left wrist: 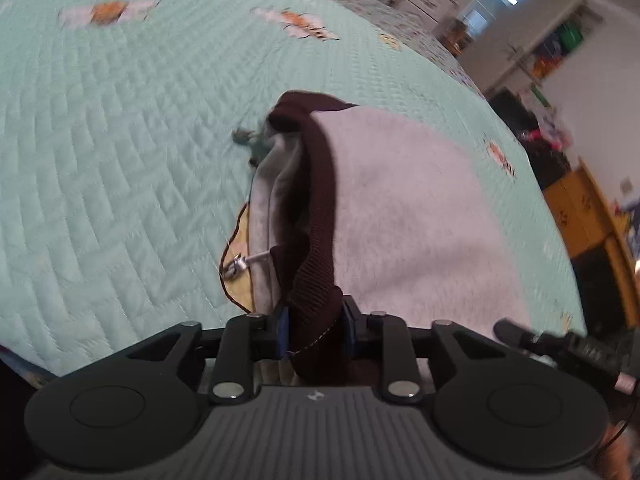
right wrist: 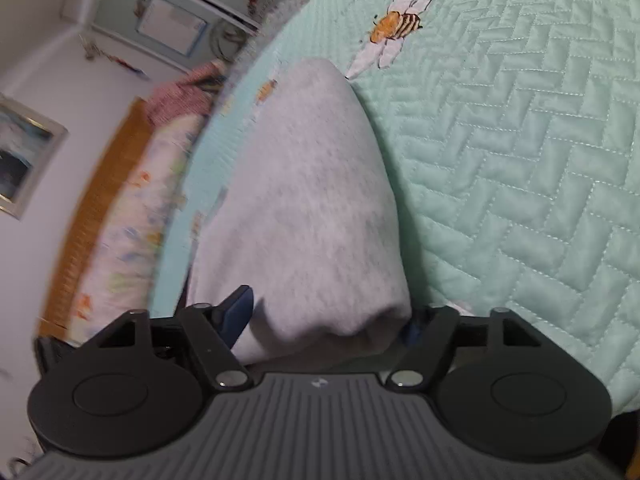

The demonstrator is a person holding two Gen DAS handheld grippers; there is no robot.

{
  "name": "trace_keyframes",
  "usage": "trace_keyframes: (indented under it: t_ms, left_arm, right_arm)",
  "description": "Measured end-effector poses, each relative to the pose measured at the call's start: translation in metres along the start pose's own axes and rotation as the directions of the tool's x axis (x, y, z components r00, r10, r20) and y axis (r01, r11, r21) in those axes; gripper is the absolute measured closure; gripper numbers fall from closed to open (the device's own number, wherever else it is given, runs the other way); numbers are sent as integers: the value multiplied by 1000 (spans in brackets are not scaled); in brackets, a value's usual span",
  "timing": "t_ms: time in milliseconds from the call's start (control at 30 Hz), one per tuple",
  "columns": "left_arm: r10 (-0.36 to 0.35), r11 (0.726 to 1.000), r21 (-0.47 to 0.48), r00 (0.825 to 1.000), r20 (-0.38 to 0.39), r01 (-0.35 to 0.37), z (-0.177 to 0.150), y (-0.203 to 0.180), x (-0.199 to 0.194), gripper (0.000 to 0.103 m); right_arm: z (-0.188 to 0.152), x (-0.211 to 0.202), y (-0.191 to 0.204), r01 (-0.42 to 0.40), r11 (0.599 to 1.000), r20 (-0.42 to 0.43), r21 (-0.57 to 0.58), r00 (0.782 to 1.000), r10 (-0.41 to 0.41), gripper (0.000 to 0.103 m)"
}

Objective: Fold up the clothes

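Grey fleece, a sweatshirt (left wrist: 408,208) by the look of its dark ribbed band (left wrist: 316,216), lies on the mint quilted bedspread (left wrist: 120,160), and everything I say is placed against that garment. My left gripper (left wrist: 314,330) has its fingers clamped on the ribbed band at the garment's near edge. My right gripper (right wrist: 328,320) has its fingers around a thick bunched fold of the grey cloth (right wrist: 304,200) at another near corner; the cloth fills the gap, though one pad is hidden, so I judge it held rather than see it plainly. A zip pull (left wrist: 240,264) pokes out beside the band. I take this as the carrying stage of a fold: both held edges should next travel together across the garment's far part and be laid flat, even, before letting go.
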State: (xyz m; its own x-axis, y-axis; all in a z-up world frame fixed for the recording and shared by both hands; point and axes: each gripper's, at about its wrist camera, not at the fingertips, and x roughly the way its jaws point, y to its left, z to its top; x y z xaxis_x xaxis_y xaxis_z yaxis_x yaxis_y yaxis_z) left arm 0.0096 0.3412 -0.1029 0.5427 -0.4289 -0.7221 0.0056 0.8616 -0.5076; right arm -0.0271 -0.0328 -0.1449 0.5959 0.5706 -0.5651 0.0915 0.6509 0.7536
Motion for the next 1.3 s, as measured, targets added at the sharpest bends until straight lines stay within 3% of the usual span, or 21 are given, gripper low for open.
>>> trace_keyframes:
  t_ms: [100, 133, 167, 300, 333, 400, 433, 467, 500, 533, 600, 733, 800, 933, 1000, 1033, 1100, 1133, 1167, 1267, 1300]
  left_arm:
    - [-69, 995, -72, 998, 0, 68, 6, 20, -1, 58]
    - [-75, 994, -85, 997, -6, 74, 7, 27, -3, 48]
    - [-83, 992, -99, 996, -11, 81, 9, 33, -6, 44]
    - [-220, 948, -229, 975, 39, 223, 12, 61, -26, 48]
    - [-243, 937, -237, 966, 85, 256, 15, 69, -34, 48]
    - [-171, 967, -160, 969, 180, 201, 27, 71, -47, 48]
    - [-89, 994, -38, 978, 191, 98, 37, 61, -45, 49]
    - [-10, 996, 84, 977, 212, -8, 48, 50, -44, 53]
    - [31, 970, 226, 971, 237, -86, 54, 38, -35, 55]
    - [65, 920, 356, 962, 265, -161, 60, 26, -26, 56]
    - [83, 856, 477, 964, 254, -200, 72, 15, -1, 59]
    - [115, 696, 683, 973, 198, -221, 82, -2, 43, 63]
    - [103, 639, 749, 984, 144, -176, 82, -4, 56, 64]
    - [88, 582, 801, 990, 107, -138, 87, 2, 69, 64]
    - [87, 603, 784, 989, 122, -149, 98, 8, 74, 80]
    - [92, 627, 764, 988, 122, -153, 105, 11, 74, 91]
    - [77, 696, 705, 990, 119, -139, 115, 20, 70, 92]
    - [107, 711, 682, 985, 133, -170, 117, 21, 71, 103]
    - [154, 704, 673, 974, 167, -227, 117, 24, 70, 103]
    - [185, 789, 559, 966, 181, -256, 124, 49, 58, 102]
    - [180, 830, 498, 966, 186, -250, 124, 57, 48, 100]
  right_arm:
    - [-1, -1, -4, 15, 1000, 4, 25, 1000, -15, 44]
    - [-2, -3, -4, 10, 1000, 1, 20, 1000, -10, 43]
    - [-3, -4, -5, 5, 1000, -1, 22, 1000, -5, 43]
    - [-7, -8, -10, -7, 999, -1, 49, 1000, 7, 42]
    - [-7, -8, -10, -9, 999, -2, 54, 1000, 9, 42]
    - [-7, -9, -10, -9, 998, -4, 59, 1000, 9, 42]
    - [-7, -10, -10, -9, 998, -4, 61, 1000, 9, 41]
    - [-7, -10, -10, -9, 998, -5, 62, 1000, 9, 40]
    - [-7, -10, -9, -6, 998, -6, 63, 1000, 6, 40]
    - [-7, -9, -9, -2, 998, -7, 63, 1000, 2, 39]
    - [-5, -8, -5, 8, 998, -16, 56, 1000, -7, 36]
    - [0, -5, 0, 24, 999, -40, 49, 999, -22, 30]
    - [1, -4, 0, 24, 998, -43, 62, 999, -22, 28]
    - [3, -1, 1, 20, 997, -43, 78, 999, -17, 22]
    - [3, 1, 4, 23, 997, -44, 71, 999, -20, 19]
    - [3, 2, 6, 26, 998, -45, 61, 999, -23, 16]
    - [4, 3, 10, 39, 998, -50, 41, 998, -37, 15]
    - [4, 4, 12, 47, 998, -52, 32, 998, -45, 15]
    - [4, 4, 12, 48, 998, -52, 34, 998, -46, 15]
    - [5, 3, 11, 41, 997, -48, 58, 998, -39, 15]
    - [5, 3, 10, 37, 997, -49, 63, 998, -34, 15]
